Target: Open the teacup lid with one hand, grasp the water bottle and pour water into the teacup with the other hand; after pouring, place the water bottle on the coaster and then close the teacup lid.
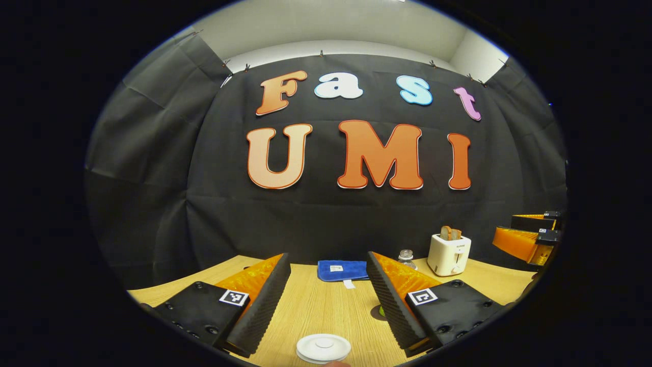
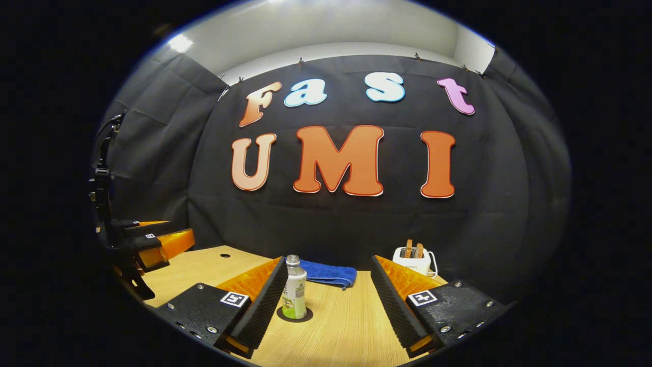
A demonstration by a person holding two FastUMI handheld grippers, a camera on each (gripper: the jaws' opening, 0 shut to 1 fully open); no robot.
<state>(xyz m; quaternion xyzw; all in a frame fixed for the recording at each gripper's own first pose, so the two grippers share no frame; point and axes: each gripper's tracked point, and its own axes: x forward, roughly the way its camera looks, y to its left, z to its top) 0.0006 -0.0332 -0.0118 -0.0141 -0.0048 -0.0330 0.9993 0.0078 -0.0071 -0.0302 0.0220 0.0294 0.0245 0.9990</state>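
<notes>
White ceramic, the teacup lid [image 1: 324,348] sits low and centred between the wide-spread fingers of our left gripper [image 1: 328,295], just ahead of the fingertips on the wooden table [image 1: 331,311]; the cup under it we cannot make out. In the right gripper view, the water bottle [image 2: 294,288] stands upright on its dark coaster [image 2: 295,314], long axis vertical, close beside the left finger of our right gripper [image 2: 326,298], whose jaws also stand wide and hold nothing. We judge the left gripper the nearer to the lid and the right one the nearer to the bottle, which lies forward and off to the left of its centre line. A blue cloth [image 2: 327,273] and a toaster [image 2: 413,261] rest further back, against the black wall
</notes>
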